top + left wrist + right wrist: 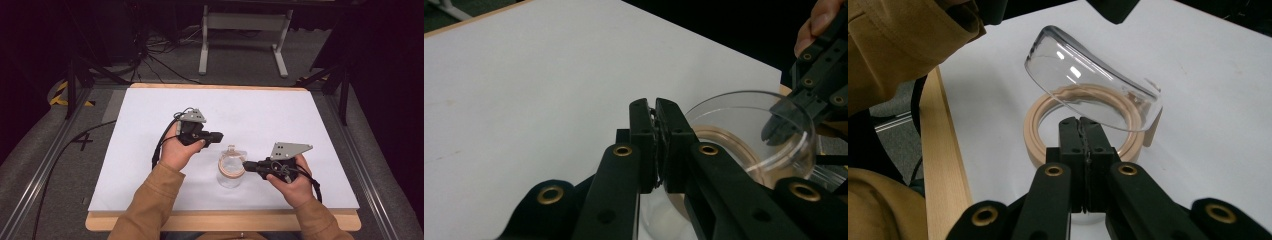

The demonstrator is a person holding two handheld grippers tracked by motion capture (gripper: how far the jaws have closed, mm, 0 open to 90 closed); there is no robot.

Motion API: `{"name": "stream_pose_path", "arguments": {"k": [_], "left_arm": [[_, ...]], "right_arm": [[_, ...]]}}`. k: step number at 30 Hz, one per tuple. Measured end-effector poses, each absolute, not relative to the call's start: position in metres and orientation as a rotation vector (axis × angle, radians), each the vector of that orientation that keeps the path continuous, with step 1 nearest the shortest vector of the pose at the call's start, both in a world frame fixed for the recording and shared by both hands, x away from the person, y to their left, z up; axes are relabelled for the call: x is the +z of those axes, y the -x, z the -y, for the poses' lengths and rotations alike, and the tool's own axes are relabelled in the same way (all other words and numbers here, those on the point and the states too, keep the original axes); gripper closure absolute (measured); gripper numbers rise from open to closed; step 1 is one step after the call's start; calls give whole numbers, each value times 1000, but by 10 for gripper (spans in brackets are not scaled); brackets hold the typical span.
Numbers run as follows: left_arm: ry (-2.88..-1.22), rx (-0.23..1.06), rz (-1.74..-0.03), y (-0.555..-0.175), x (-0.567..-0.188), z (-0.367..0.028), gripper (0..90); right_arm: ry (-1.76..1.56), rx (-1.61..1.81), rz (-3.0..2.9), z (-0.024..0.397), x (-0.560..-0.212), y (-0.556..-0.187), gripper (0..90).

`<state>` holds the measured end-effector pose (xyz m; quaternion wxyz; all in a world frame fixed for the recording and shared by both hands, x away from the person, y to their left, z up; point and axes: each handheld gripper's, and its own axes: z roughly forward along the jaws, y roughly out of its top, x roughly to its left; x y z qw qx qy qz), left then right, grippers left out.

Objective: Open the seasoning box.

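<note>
One white tabletop (150,130), grey floor (240,55)

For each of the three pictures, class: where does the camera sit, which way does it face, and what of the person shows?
High view: above the person's side, facing forward and down on the table; forearms, hands, both grippers.
Left gripper view: rides the left hand-held gripper, facing the glass jar; closed jaws, other hand's fingers.
Right gripper view: rides the right hand-held gripper, facing the jar's tan ring; closed jaws, sleeve.
All share the jar.
</note>
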<state>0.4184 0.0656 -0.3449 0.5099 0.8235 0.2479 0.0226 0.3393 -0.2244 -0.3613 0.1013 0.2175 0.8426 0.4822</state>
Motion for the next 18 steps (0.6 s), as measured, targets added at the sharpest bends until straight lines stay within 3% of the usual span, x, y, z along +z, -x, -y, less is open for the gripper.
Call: {"name": "stream_pose_path", "arguments": {"k": [18], "left_arm": [[-1984, 106, -693, -398, -343, -109, 850]], "right_arm": [[-596, 1481, -2453, 220, -351, -358, 900]]}}
